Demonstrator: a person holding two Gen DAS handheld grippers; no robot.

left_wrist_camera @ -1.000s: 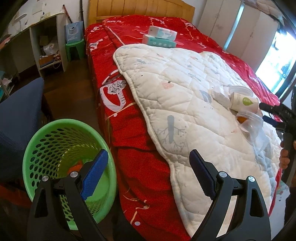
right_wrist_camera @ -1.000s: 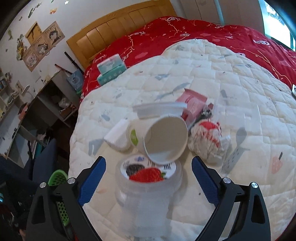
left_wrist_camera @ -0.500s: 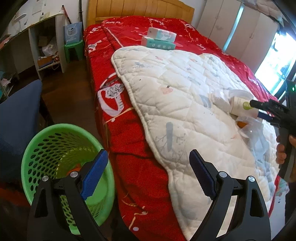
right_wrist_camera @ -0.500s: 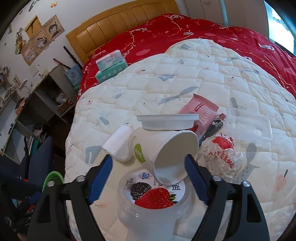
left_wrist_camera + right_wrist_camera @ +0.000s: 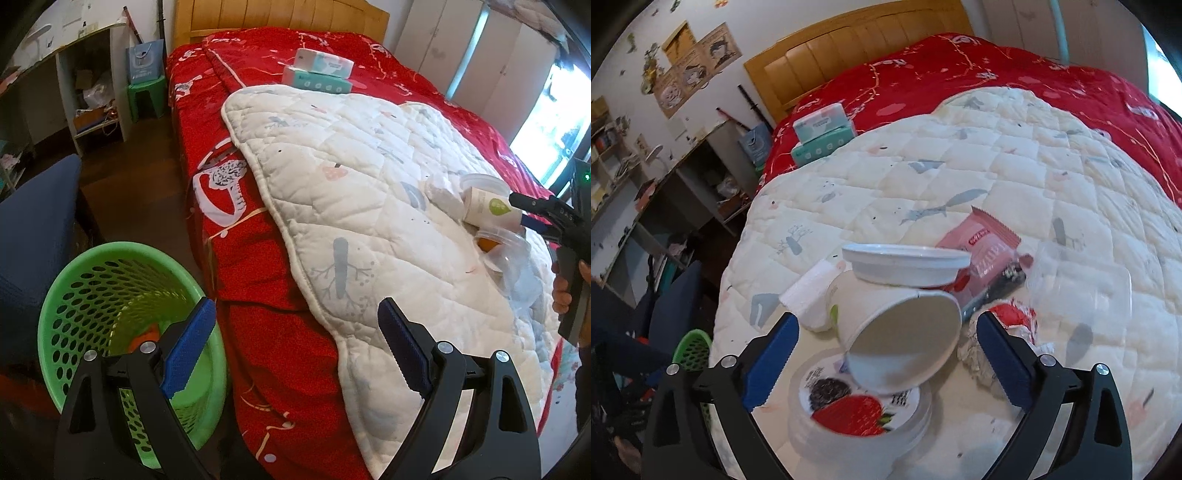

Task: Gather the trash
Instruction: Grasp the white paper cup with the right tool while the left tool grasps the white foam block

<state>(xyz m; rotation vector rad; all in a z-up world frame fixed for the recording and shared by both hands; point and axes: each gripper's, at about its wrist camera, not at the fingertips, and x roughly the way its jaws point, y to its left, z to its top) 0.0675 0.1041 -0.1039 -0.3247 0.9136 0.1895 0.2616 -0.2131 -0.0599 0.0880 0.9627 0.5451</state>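
Observation:
A white paper cup (image 5: pixel 897 332) lies on its side on the white quilt (image 5: pixel 960 155), mouth towards the right wrist camera. My right gripper (image 5: pixel 886 325) has a finger on either side of it; the jaws are opening and the pads stand clear of the cup. Just below the cup sits a clear tub with a strawberry lid (image 5: pixel 857 413). A white shallow bowl (image 5: pixel 905 262), a pink wrapper (image 5: pixel 982 247), a crumpled red-and-white wrapper (image 5: pixel 1008 325) and a clear tray (image 5: pixel 1082 280) lie around it. My left gripper (image 5: pixel 295 308) is open and empty, above the bed's edge beside the green basket (image 5: pixel 92 288).
Two tissue packs (image 5: pixel 321 72) lie near the headboard on the red bedspread (image 5: pixel 258 258). A blue chair (image 5: pixel 33 229) stands left of the basket, with a desk and shelves (image 5: pixel 92 92) behind it. A folded white tissue (image 5: pixel 809 299) rests left of the cup.
My right gripper has moved forward, so the cup now lies between its fingers; the jaws narrowed, then widened again. The left gripper has stayed put.

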